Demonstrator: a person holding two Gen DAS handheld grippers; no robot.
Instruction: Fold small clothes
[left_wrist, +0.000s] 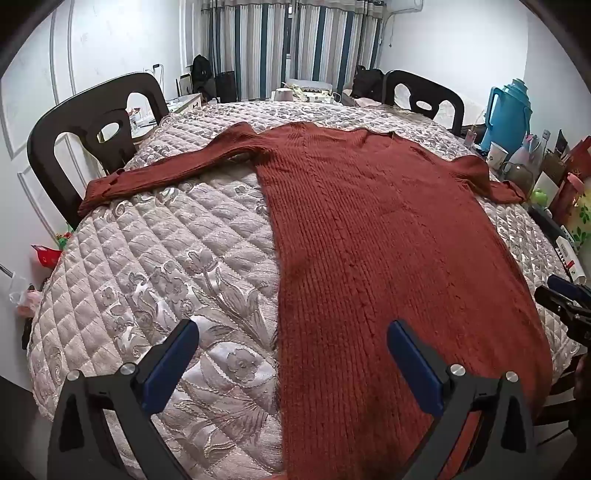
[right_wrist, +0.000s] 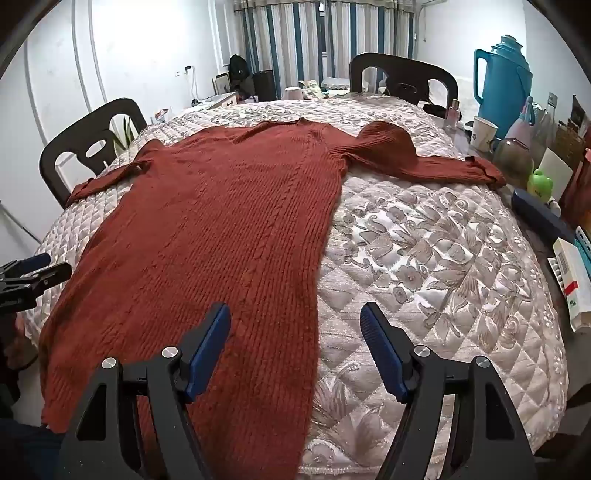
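A rust-red ribbed sweater lies flat on the quilted table cover, neck away from me, both sleeves spread out sideways. It also shows in the right wrist view. My left gripper is open and empty, hovering above the sweater's left hem edge. My right gripper is open and empty above the sweater's right hem edge. The right gripper shows at the right edge of the left wrist view; the left gripper shows at the left edge of the right wrist view.
The quilted cover spans a round table. Dark chairs stand at the far side. A blue thermos, mug, bottles and boxes crowd the right rim.
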